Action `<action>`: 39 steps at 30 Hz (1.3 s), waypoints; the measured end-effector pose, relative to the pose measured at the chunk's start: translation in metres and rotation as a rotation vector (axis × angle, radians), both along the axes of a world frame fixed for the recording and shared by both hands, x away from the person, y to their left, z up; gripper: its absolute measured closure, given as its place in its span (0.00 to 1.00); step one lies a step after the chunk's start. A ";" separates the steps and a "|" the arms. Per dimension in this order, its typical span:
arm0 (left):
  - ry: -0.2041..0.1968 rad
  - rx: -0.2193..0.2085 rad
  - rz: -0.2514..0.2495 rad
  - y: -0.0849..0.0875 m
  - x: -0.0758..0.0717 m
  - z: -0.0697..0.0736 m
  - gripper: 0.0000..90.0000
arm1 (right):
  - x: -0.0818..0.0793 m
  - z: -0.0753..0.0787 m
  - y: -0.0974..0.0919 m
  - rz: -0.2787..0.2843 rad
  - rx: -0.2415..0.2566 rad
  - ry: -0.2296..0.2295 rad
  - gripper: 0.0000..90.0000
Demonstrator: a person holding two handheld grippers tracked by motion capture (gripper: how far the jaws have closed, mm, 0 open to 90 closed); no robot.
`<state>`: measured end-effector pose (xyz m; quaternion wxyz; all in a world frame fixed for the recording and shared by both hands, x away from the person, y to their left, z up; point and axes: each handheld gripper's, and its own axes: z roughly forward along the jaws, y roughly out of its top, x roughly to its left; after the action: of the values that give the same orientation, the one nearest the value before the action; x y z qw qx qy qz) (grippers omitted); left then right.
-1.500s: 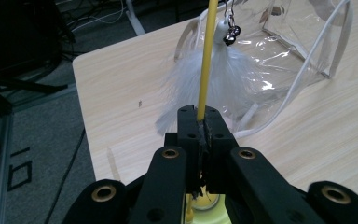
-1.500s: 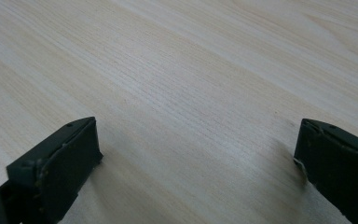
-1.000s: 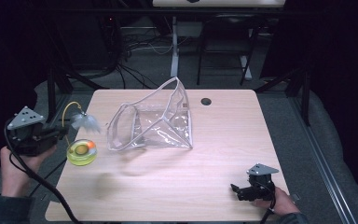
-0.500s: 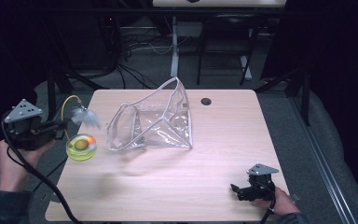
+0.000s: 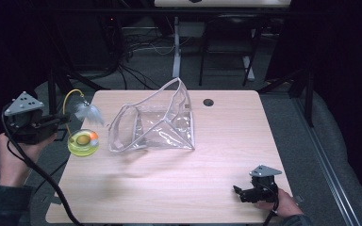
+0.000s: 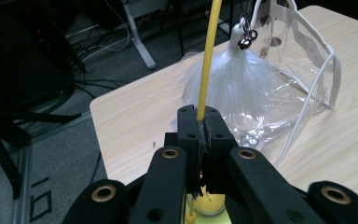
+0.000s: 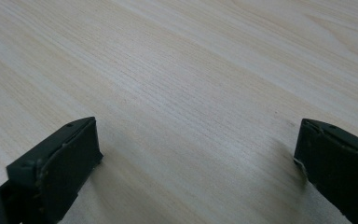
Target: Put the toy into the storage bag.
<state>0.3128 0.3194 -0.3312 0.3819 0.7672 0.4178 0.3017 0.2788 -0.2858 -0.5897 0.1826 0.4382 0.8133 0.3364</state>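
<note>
At the lower right of the high view, nearest the viewer, the right tongs rest low on the pale wooden worktop, spread wide with nothing between them. At the left edge, a hand holds the left tongs pressed together on a thin yellow wand, a cat toy. The wand arches up to a white feather tuft, and a yellow-green ball hangs just below. Farther in, at centre, a clear plastic pouch lies with its mouth facing left toward the toy. The left tongs are much the nearer pair.
</note>
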 end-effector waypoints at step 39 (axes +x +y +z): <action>-0.037 -0.006 -0.120 -0.052 0.041 0.022 0.97 | 0.000 0.000 0.000 0.000 -0.004 0.002 0.00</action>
<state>0.3539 0.2672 -0.3088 0.4092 0.7839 0.3649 0.2913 0.2789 -0.2861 -0.5895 0.1827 0.4379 0.8144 0.3342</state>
